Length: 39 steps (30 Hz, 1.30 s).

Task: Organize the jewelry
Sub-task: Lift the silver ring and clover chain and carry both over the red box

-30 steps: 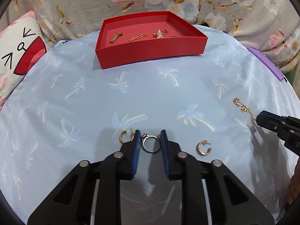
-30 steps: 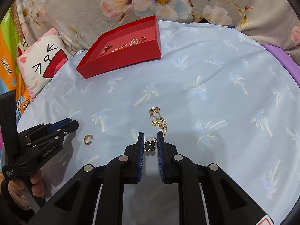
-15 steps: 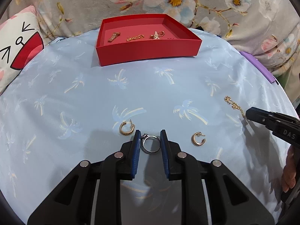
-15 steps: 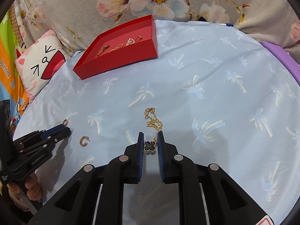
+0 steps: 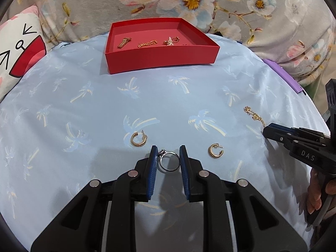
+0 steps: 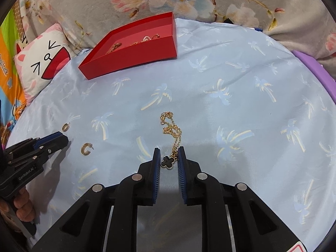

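My left gripper (image 5: 168, 153) is shut on a silver ring (image 5: 169, 161), which stands upright between the blue pads. Two gold hoop earrings (image 5: 138, 139) (image 5: 214, 150) lie on the blue palm-print cloth on either side of its fingers. My right gripper (image 6: 169, 153) is opening. The black clover pendant (image 6: 167, 161) of a gold necklace (image 6: 172, 130) sits between its pads with a thin gap at the right pad, and the chain trails away over the cloth. A red box (image 5: 159, 61) at the far side holds several gold pieces.
A cat-face pillow (image 5: 19, 58) lies at the far left and a floral blanket (image 5: 262, 21) rises behind the box. A purple edge (image 5: 281, 73) runs along the right. A hand (image 5: 317, 193) holds the right gripper, seen at the right edge of the left wrist view.
The left gripper has lifted slightly with the ring still in it, so both hoops now show apart from its fingers. The right pads have spread a little and the pendant has tilted.
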Each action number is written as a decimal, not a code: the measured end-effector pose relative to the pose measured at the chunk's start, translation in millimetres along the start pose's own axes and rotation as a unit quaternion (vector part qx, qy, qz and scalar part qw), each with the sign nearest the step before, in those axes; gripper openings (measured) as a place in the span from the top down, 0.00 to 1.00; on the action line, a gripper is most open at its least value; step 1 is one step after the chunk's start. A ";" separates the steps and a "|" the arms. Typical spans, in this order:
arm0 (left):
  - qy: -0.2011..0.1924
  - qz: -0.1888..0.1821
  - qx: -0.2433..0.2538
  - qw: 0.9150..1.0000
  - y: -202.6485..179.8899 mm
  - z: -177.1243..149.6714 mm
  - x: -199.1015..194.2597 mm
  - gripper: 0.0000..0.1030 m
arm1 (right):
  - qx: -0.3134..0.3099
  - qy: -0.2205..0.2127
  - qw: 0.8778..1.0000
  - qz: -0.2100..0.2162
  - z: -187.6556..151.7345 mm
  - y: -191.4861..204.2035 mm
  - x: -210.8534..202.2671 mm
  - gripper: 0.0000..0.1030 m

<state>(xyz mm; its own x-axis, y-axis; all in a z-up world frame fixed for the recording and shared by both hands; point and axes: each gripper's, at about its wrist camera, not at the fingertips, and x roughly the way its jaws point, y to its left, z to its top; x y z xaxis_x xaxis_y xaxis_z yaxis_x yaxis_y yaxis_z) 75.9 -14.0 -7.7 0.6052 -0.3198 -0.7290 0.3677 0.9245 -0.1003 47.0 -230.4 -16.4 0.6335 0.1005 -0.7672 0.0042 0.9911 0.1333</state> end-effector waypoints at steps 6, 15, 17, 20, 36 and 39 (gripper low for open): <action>-0.004 0.003 0.002 1.000 -0.7 0.0 -3.9 0.80 | 0.003 -0.005 1.000 -0.005 1.9 -0.2 -4.4 0.89; -0.040 -0.003 0.007 0.999 8.1 34.9 -42.0 0.80 | -0.004 -0.050 0.998 0.038 37.9 12.6 -43.7 0.89; -0.050 0.000 0.012 0.999 14.0 51.6 -52.3 0.80 | -0.005 -0.065 0.996 0.058 56.8 17.2 -56.2 0.89; -0.062 -0.004 0.009 0.998 24.5 79.4 -64.7 0.80 | -0.017 -0.095 0.993 0.069 88.3 26.9 -75.2 0.89; -0.111 0.022 0.028 0.993 51.2 228.0 -36.4 0.80 | -0.038 -0.162 0.985 0.051 262.1 59.4 -61.4 0.89; -0.114 0.026 0.034 0.993 51.5 252.6 -9.6 0.80 | -0.028 -0.159 0.986 0.046 287.3 57.2 -33.6 0.89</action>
<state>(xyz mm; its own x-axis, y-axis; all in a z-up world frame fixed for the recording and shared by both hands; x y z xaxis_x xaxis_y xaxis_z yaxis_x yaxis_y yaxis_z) 267.4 -15.8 165.1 0.7652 -0.3177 -0.5599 0.3737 0.9274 -0.0156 248.3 -202.2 197.2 0.8402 0.1673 -0.5159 -0.1026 0.9831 0.1517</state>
